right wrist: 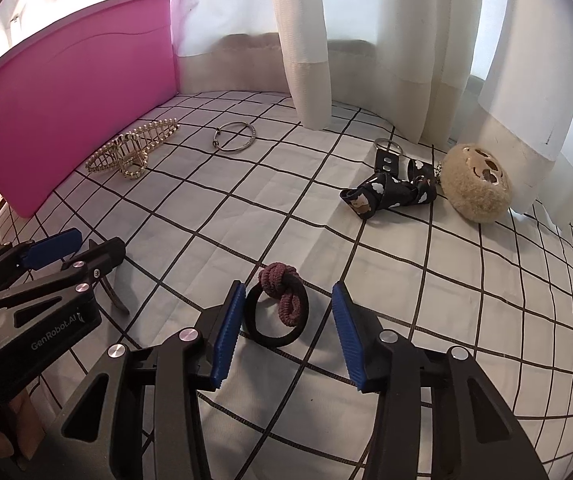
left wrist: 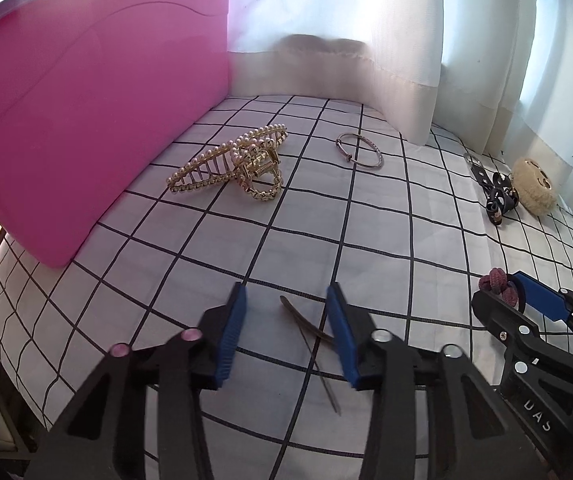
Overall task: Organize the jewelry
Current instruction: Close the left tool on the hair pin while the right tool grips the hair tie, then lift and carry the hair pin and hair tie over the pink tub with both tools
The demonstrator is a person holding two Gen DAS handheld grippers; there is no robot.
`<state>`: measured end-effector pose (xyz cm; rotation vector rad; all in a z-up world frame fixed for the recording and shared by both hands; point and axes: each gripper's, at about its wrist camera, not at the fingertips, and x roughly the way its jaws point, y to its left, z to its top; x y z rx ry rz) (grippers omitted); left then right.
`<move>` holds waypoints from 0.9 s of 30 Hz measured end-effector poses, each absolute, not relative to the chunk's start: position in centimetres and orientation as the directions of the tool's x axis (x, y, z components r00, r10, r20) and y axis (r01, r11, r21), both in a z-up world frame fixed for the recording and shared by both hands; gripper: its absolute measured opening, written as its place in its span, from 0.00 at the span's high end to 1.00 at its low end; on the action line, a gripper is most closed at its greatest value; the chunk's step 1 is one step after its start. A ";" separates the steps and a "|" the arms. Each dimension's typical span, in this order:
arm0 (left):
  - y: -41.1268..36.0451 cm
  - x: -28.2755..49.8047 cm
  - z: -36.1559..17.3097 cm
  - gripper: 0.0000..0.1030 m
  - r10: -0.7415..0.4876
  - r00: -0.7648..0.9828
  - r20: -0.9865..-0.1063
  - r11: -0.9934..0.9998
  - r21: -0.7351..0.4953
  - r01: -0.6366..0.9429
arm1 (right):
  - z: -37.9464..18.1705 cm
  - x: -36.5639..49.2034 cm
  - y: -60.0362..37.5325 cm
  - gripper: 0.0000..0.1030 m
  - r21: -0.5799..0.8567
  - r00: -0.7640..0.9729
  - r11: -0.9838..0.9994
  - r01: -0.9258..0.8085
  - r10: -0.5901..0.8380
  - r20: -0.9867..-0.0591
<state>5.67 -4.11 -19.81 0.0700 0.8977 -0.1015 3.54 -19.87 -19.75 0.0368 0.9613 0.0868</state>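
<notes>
My left gripper (left wrist: pixel 286 300) is open, its blue pads on either side of a thin dark hair pin (left wrist: pixel 310 344) lying on the checked cloth. My right gripper (right wrist: pixel 288 304) is open around a black hair tie with a maroon knot (right wrist: pixel 280 306); the tie also shows in the left wrist view (left wrist: pixel 498 280). A gold pearl claw clip (left wrist: pixel 234 164) lies by the pink box (left wrist: pixel 86 112). A silver bangle (left wrist: pixel 360 150) lies further back. A black patterned key strap (right wrist: pixel 394 192) and a fluffy beige charm (right wrist: pixel 476 182) lie at the right.
The pink box (right wrist: pixel 66 120) stands along the left. White curtains (right wrist: pixel 366 40) hang down onto the back and right of the checked cloth (right wrist: pixel 226 208). The left gripper (right wrist: pixel 52 252) shows at the left of the right wrist view.
</notes>
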 end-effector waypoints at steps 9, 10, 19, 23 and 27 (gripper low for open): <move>-3.9 5.6 -19.8 0.97 -0.077 0.613 -0.786 0.993 -0.007 0.116 | -19.7 3.5 -19.8 0.58 0.070 0.571 0.996 -0.057 0.090 -0.816; -3.7 5.5 -19.7 0.97 -0.080 0.619 -0.782 0.994 -0.013 0.112 | -19.7 3.5 -19.8 0.58 0.071 0.571 0.996 -0.057 0.091 -0.816; -2.2 4.6 -17.7 0.97 -0.124 0.681 -0.722 0.992 -0.071 0.106 | -19.3 2.9 -20.4 0.60 0.101 0.597 0.994 -0.049 0.111 -0.795; -1.7 4.5 -17.1 0.97 -0.142 0.685 -0.715 0.990 -0.098 0.102 | -18.8 2.7 -20.5 0.73 0.106 0.612 0.993 -0.058 0.119 -0.782; -1.5 4.4 -16.4 0.97 -0.146 0.693 -0.706 0.989 -0.106 0.100 | -18.3 2.6 -21.1 0.81 0.132 0.622 0.990 -0.050 0.134 -0.771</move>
